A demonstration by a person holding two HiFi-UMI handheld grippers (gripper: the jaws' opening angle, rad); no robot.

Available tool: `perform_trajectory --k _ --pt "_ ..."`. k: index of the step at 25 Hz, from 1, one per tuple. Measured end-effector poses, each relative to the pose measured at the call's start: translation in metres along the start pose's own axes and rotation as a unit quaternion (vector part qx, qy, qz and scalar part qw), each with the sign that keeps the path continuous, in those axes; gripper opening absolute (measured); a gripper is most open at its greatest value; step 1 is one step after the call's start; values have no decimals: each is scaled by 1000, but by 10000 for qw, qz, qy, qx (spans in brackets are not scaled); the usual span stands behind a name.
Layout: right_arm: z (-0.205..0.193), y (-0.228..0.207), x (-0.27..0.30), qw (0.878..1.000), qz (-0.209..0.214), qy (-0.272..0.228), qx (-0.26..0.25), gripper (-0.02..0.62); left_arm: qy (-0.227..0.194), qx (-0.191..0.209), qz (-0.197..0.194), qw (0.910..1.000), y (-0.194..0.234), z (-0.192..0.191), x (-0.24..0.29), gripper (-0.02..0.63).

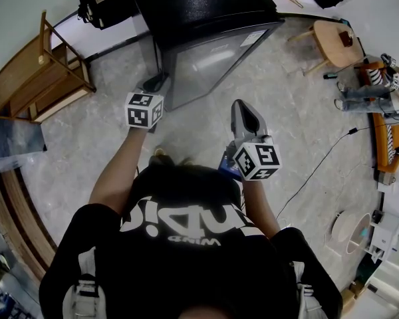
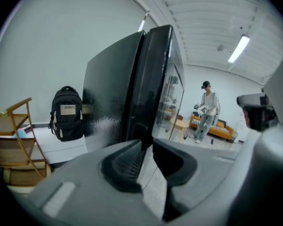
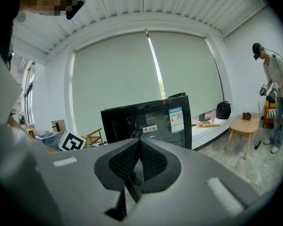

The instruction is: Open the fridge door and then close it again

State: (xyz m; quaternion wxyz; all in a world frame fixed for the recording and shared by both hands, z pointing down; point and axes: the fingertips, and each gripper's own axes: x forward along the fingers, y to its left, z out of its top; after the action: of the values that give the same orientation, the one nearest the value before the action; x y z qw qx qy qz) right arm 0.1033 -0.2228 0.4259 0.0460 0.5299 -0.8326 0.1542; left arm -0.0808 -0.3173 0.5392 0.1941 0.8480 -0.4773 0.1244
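At the floor's (image 1: 306, 111) far edge, against the wall, stood the black fridge (image 1: 199, 12), heavy and rigid. Its glass-fronted fridge door (image 1: 213, 65) looked shut. It would likely resist on its seal, and its face was smooth, so the side edge was the best hold. The left hand-held gripper (image 1: 155, 84) sat there, seemingly clenched on that edge. The right hand-held gripper (image 1: 245, 108) hung well apart, nearer the person, clenched on nothing.

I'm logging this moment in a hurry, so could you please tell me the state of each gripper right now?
Left gripper: closed on the edge of the fridge door.
Right gripper: closed, holding nothing.
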Motion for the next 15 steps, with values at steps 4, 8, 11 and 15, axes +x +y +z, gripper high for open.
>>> perform_trajectory --k 4,8,11,15 --pt "-1 -1 -2 10000 0 4 -5 -2 19 -39 36 10000 -1 0 0 72" --pt "-1 -2 -3 10000 -5 4 -5 -2 68 4 59 10000 -1 -1 -1 71" --pt "-1 -3 -4 10000 -7 1 -5 -2 52 0 115 9999 0 0 -2 69" --pt "-2 -6 -5 10000 -23 14 0 -2 73 19 172 9998 -1 -1 -2 67"
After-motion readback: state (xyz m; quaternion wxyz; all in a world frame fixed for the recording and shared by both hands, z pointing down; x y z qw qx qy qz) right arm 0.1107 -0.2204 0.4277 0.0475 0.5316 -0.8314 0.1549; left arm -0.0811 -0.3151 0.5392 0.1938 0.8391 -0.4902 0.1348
